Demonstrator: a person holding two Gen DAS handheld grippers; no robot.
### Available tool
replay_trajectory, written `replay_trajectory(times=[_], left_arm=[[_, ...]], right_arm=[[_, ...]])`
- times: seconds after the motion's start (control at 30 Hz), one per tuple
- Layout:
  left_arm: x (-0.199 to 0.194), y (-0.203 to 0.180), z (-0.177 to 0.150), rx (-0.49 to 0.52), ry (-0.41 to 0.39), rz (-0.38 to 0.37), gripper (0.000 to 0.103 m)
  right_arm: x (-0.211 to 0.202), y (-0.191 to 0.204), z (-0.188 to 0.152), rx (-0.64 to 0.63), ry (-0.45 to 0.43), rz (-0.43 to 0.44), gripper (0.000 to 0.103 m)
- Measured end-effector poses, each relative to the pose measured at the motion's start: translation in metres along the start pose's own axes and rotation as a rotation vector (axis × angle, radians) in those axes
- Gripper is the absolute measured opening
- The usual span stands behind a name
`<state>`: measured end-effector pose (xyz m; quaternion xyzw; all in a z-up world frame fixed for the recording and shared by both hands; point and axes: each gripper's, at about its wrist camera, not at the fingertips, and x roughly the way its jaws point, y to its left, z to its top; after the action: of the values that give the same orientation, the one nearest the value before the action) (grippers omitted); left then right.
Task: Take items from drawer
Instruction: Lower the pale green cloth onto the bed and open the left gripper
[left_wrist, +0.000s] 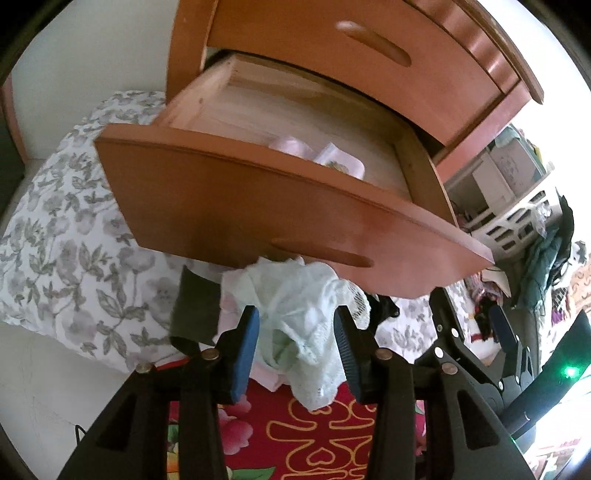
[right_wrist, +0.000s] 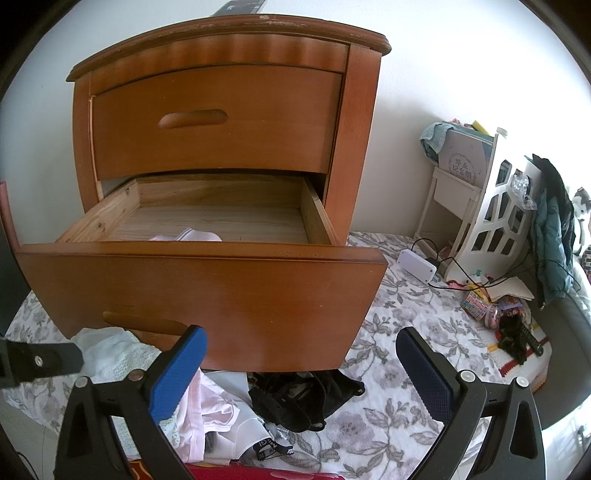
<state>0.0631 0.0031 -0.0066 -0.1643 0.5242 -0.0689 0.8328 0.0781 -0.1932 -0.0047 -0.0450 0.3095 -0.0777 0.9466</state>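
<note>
L gripper: jaws part open, blue pads either side of a pale green lace garment but not pressing on it; the cloth lies crumpled betw. them on the pile below, touching the drawer front's lower edge. R gripper: jaws wide apart, nothing betw. them, hanging over the clothes pile just in front of the drawer.

Pile on floral sheet under drawer front: pink garment by R gripper's left pad, black garment to its right, a white piece w/ black printed band near the bottom edge of the right view.

Lower drawer of wooden nightstand pulled fully out; upper drawer closed. Inside: pink folded cloth against the front wall, left of centre, long axis along that wall; rest of drawer floor bare wood. Left view also shows a pale pink packet beside it, print unclear.
</note>
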Motion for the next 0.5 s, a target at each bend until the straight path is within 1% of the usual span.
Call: replay_trajectory(times=[0.03, 0.1, 0.13, 0.2, 0.3, 0.5], left_arm=[[-0.002, 0.001, 0.000, 0.000, -0.002, -0.001, 0.047], [-0.004, 0.003, 0.001, -0.008, -0.013, -0.008, 0.058], [-0.005, 0.003, 0.001, -0.010, -0.018, -0.009, 0.061], [-0.006, 0.003, 0.002, -0.017, -0.039, 0.000, 0.070], [-0.010, 0.007, 0.005, -0.027, -0.072, 0.024, 0.076], [-0.015, 0.016, 0.008, -0.045, -0.107, 0.049, 0.080]], right_arm=[[0.000, 0.000, 0.000, 0.000, 0.000, 0.000, 0.103], [0.000, 0.000, 0.000, -0.002, 0.000, -0.001, 0.103], [0.000, 0.000, 0.000, -0.002, 0.000, -0.001, 0.103], [0.000, 0.000, 0.000, 0.000, -0.001, 0.000, 0.103], [0.000, 0.000, 0.000, 0.000, 0.002, 0.001, 0.103], [0.000, 0.000, 0.000, 0.000, 0.001, 0.000, 0.103]])
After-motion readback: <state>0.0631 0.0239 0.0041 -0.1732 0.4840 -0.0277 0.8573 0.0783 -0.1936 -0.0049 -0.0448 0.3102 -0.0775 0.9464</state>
